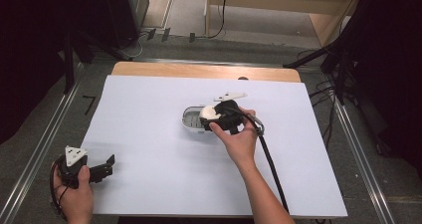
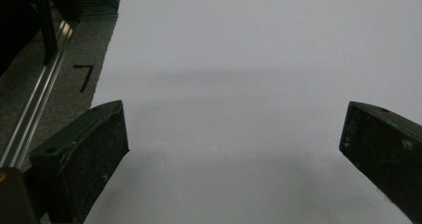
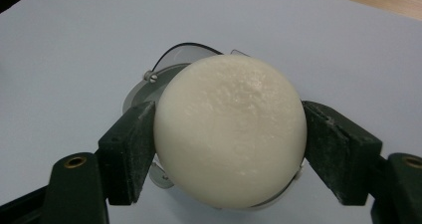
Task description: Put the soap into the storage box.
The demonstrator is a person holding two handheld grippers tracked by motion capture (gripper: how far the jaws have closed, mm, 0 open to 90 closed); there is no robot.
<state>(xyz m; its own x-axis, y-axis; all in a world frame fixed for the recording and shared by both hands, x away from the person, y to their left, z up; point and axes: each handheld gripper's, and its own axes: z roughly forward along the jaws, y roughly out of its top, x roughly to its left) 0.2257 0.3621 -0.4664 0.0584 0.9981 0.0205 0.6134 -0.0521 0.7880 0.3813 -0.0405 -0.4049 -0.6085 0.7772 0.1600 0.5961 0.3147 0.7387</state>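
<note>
The right tool (image 3: 230, 144) is clamped on a white soap bar (image 3: 230, 129) over its dish (image 1: 191, 118), while the left tool (image 2: 234, 149) rests spread apart on the tabletop (image 1: 149, 159).

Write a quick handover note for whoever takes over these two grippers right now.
Right gripper: shut on the white soap bar, held just over the soap dish at the middle of the white sheet.
Left gripper: open, nothing between its jaws, at the near left corner of the sheet.
Done: the soap is gripped.
Left: whether the soap is going into the dish or coming out can't be told; finish that move and release.
</note>
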